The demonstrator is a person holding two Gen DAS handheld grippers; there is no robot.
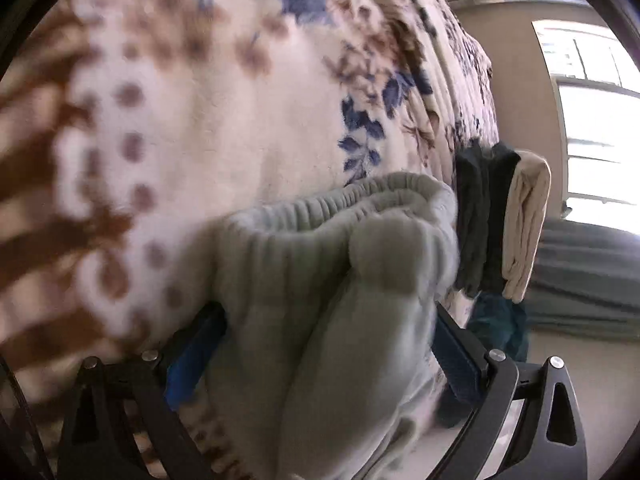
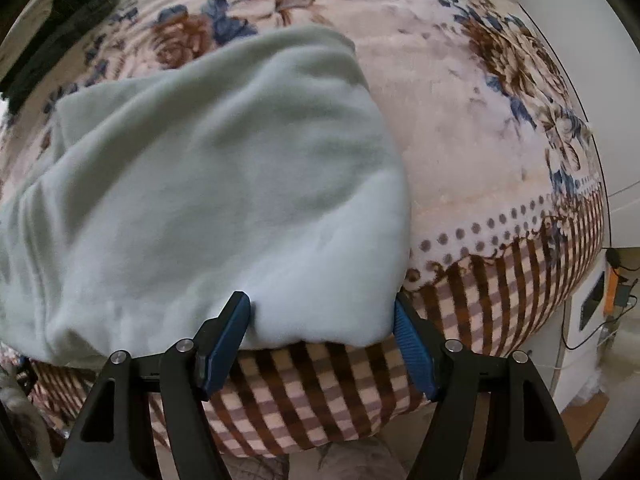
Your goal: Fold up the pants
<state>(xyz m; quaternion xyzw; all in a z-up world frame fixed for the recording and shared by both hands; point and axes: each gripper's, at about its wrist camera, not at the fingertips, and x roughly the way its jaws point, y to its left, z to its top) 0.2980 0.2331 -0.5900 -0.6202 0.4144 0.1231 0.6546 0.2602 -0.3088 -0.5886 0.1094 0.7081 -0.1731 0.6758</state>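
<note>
Left gripper (image 1: 332,344) brackets the elastic waistband of my pale green fleece pants (image 2: 208,200), jaws apart; right gripper (image 2: 320,320) likewise straddles a folded edge. Pants lie folded on the floral blanket (image 2: 460,140); further folding likely remains.

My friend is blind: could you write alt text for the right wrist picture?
Pale green pants lie on a floral blanket, their near edge between the spread blue pads of the right tongs. Dark clothes sit at far left.
</note>
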